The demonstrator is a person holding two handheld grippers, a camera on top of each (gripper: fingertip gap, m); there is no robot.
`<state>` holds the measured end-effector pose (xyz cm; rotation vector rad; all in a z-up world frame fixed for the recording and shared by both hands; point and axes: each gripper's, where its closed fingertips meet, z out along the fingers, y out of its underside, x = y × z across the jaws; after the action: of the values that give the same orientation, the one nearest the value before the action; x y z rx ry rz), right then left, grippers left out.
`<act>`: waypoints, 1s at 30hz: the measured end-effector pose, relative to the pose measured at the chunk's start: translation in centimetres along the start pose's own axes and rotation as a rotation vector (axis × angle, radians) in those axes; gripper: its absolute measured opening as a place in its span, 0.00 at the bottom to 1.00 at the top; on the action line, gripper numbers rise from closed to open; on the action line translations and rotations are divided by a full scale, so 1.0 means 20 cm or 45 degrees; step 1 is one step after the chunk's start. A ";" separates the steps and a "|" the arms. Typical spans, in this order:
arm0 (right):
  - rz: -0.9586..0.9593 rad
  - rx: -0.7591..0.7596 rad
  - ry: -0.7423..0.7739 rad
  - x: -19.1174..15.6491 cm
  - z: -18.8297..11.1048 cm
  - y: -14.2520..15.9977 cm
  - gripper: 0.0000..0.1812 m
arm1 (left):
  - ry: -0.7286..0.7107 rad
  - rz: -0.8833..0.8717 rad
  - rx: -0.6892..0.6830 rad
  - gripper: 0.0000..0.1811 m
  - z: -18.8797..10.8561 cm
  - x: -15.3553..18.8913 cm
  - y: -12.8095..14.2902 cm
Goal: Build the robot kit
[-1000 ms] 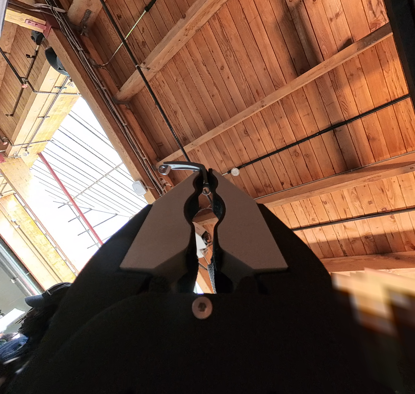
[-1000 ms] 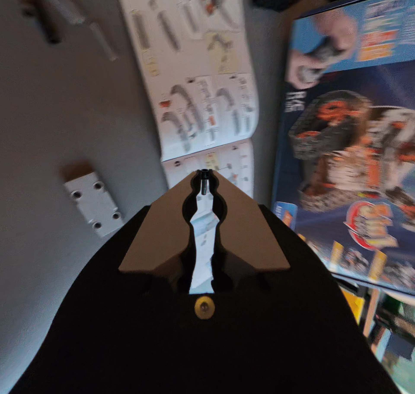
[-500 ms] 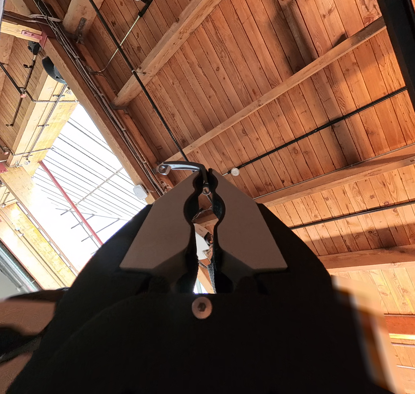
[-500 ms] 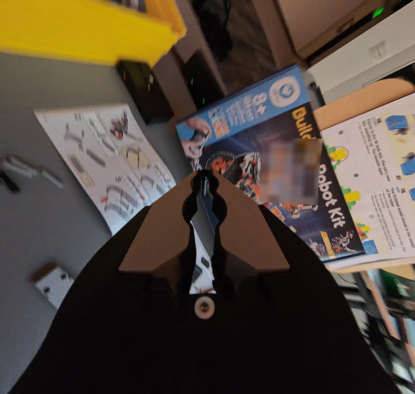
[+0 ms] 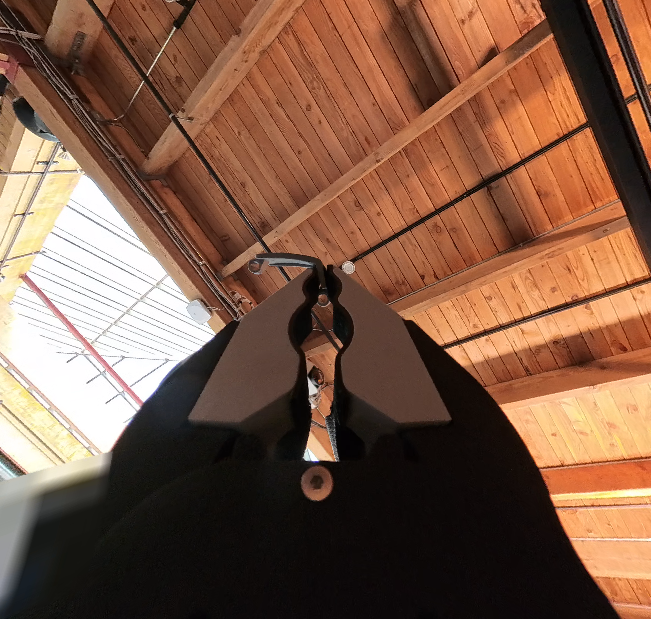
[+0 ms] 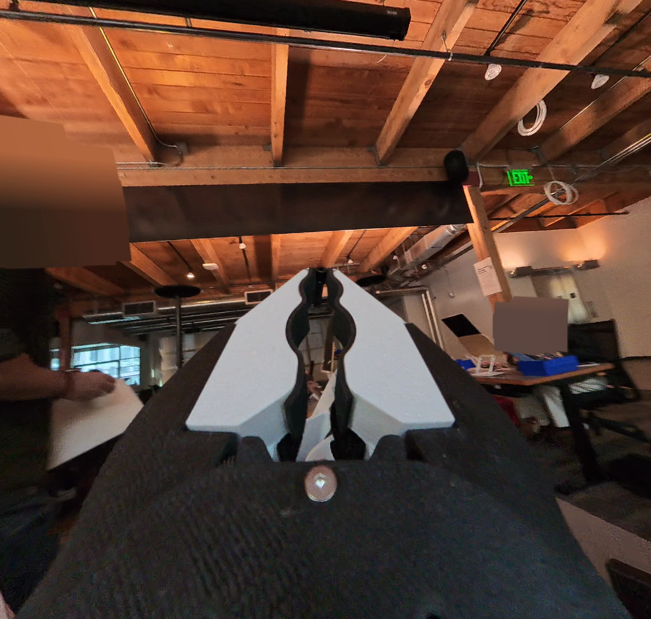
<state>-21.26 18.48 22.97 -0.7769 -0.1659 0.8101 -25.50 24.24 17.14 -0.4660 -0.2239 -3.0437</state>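
My left gripper (image 5: 323,273) points up at the wooden ceiling and is shut on a thin grey bent bar (image 5: 286,261). One ringed end of the bar sits between the pads; the other arm sticks out to the left with a ring at its tip. My right gripper (image 6: 320,275) is raised toward the room and ceiling and is shut on a small black pin (image 6: 320,285), held lengthwise at the fingertips.
Wooden beams (image 6: 280,172) and black conduits (image 5: 468,189) run overhead. A person's arm with a white sheet (image 6: 84,415) is at the left of the right wrist view. A table with blue bins (image 6: 546,367) stands at the right. A skylight (image 5: 88,285) is at the left. The grippers' ends are close to 9 cm from one another.
My right gripper has swung up from the grey table with the manual and the blue box to face the room and ceiling, still holding the black pin. The left gripper has barely moved.
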 end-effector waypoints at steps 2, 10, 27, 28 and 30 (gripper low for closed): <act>0.007 -0.065 -0.016 -0.01 0.03 0.10 0.03 | -0.021 0.025 0.011 0.01 0.00 0.00 0.01; -0.187 -0.110 -0.071 -0.04 0.02 0.21 0.02 | -0.002 -0.042 0.041 0.01 0.00 0.01 0.03; -0.444 -0.154 -0.054 -0.07 0.01 0.32 0.02 | -0.045 -0.027 -0.039 0.01 0.03 0.05 0.08; -0.441 -0.152 -0.063 -0.07 0.01 0.32 0.02 | -0.038 -0.042 -0.037 0.01 0.04 0.05 0.08; -0.431 -0.148 -0.062 -0.07 0.01 0.32 0.02 | -0.021 -0.084 -0.036 0.01 0.04 0.05 0.09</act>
<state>-26.10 20.34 19.06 -0.8113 -0.3803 0.5011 -26.18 22.60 18.38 -0.4957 -0.2009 -3.1121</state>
